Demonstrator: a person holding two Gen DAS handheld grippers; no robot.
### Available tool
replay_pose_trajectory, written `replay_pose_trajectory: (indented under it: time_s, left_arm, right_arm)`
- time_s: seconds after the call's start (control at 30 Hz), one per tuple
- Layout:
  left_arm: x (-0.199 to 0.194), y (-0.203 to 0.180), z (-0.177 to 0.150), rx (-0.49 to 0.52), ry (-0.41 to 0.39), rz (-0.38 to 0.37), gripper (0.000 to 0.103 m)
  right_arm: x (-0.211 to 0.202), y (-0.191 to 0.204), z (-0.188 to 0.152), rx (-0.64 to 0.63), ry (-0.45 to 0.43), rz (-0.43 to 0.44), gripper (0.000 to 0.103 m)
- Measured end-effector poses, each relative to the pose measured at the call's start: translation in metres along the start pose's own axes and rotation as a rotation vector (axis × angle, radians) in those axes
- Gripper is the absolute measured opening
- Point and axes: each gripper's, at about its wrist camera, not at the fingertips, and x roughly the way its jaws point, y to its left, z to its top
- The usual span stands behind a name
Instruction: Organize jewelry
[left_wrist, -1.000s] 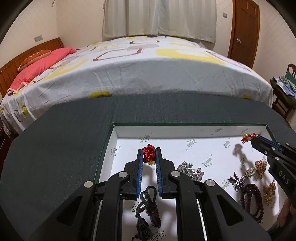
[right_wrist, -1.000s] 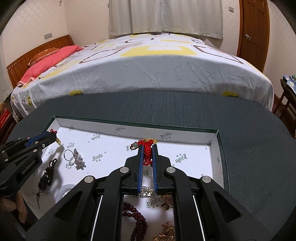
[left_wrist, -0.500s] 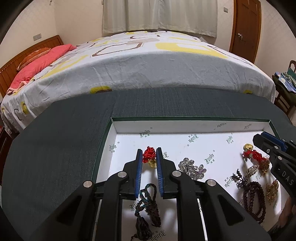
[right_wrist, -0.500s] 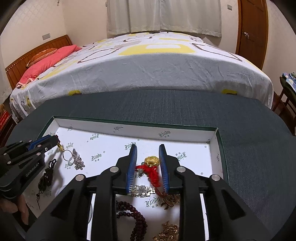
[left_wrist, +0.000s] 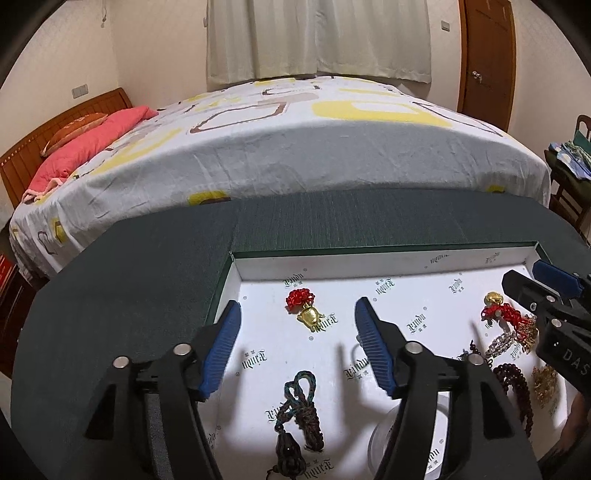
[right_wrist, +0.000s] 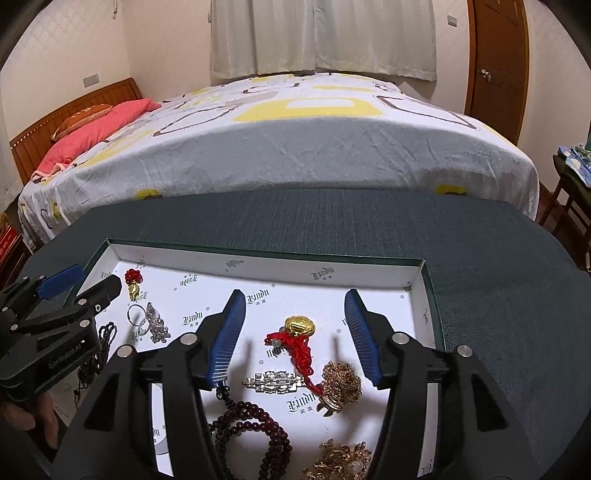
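Observation:
A shallow white-lined tray (left_wrist: 332, 262) with a green rim lies on the dark table. My left gripper (left_wrist: 297, 332) is open and empty above its left part, just behind a red-knot gold charm (left_wrist: 304, 308) that lies on the liner. My right gripper (right_wrist: 293, 325) is open and empty over the right part, above a second red-cord gold charm (right_wrist: 297, 334). That charm also shows in the left wrist view (left_wrist: 498, 308).
A dark braided tassel (left_wrist: 301, 413), dark red beads (right_wrist: 258, 428), a silver clasp (right_wrist: 275, 382), gold ornaments (right_wrist: 340, 382) and a key ring with silver pieces (right_wrist: 147, 319) lie in the tray. A bed (right_wrist: 295, 140) stands beyond the table (right_wrist: 498, 295).
Both grippers have opened and let go of their red-and-gold charms, which now lie on the tray liner. Both grippers have drawn back slightly.

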Motion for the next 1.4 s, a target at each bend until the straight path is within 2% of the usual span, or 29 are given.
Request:
replay_pose_trajectory:
  time_s: [0.2,0.4,0.5,0.87,0.93,1.03,1.07,1.4]
  left_arm:
    - [-0.014,0.001,-0.003,-0.013,-0.018,-0.018,0.066]
    - [-0.048,0.001,-0.015,-0.038,-0.051,-0.033,0.067]
    - [-0.068,0.000,-0.026,-0.046,-0.069,-0.023,0.072]
    - [-0.153,0.011,-0.073,-0.106,-0.091,-0.001,0.073]
    - [-0.165,0.012,-0.078,-0.109,-0.098,0.013,0.076]
    - [-0.190,0.014,-0.088,-0.108,-0.121,0.046,0.077]
    - [-0.199,0.015,-0.091,-0.115,-0.129,0.052,0.077]
    - [-0.267,0.024,-0.110,-0.137,-0.191,0.094,0.079]
  right_arm:
    - [-0.013,-0.001,-0.001,0.004,-0.024,-0.002,0.065]
    - [-0.042,0.000,-0.012,-0.016,-0.054,-0.005,0.065]
    - [-0.062,-0.002,-0.024,-0.019,-0.059,-0.001,0.065]
    - [-0.149,-0.017,-0.074,-0.019,-0.079,0.008,0.066]
    - [-0.165,-0.019,-0.081,-0.017,-0.088,0.010,0.066]
    - [-0.193,-0.019,-0.089,-0.029,-0.117,0.004,0.068]
    - [-0.201,-0.019,-0.091,-0.034,-0.128,0.001,0.073]
    - [-0.275,-0.017,-0.106,-0.049,-0.203,-0.012,0.075]
